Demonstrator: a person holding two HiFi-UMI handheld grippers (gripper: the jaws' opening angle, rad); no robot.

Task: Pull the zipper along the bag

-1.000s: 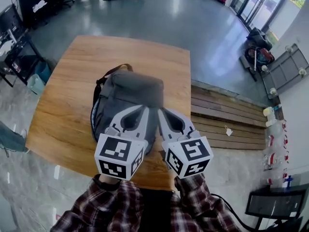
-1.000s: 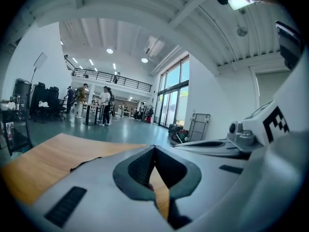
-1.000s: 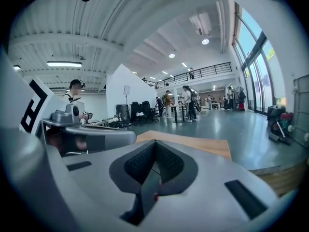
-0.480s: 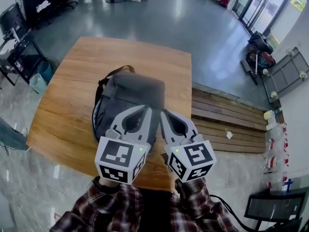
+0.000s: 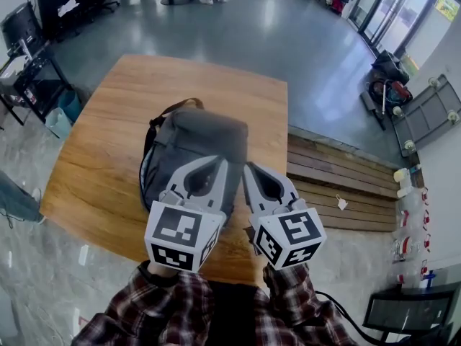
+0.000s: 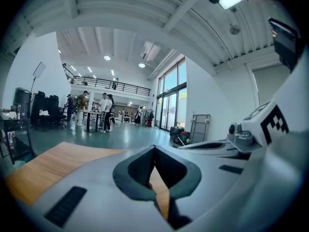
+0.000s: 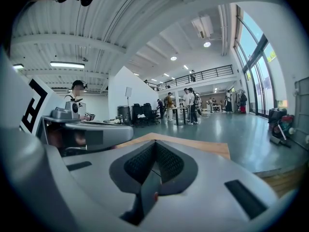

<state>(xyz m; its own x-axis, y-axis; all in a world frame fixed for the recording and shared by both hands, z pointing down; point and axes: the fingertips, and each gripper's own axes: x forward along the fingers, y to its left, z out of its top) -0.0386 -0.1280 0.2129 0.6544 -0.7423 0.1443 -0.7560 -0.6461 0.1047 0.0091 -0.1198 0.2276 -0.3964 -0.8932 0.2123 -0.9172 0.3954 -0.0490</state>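
Partly under left tongs (image 5: 218, 162), right tongs (image 5: 248, 167), both closed: bag (image 5: 196, 137) on table (image 5: 108, 143).

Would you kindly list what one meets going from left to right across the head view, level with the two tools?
Bare wooden table → left tool → right tool → slatted wooden platform.

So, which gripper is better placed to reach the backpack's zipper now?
Probably left. The left gripper hangs over the grey backpack; the right gripper sits at its right edge, partly over the wooden table. Both are shut.
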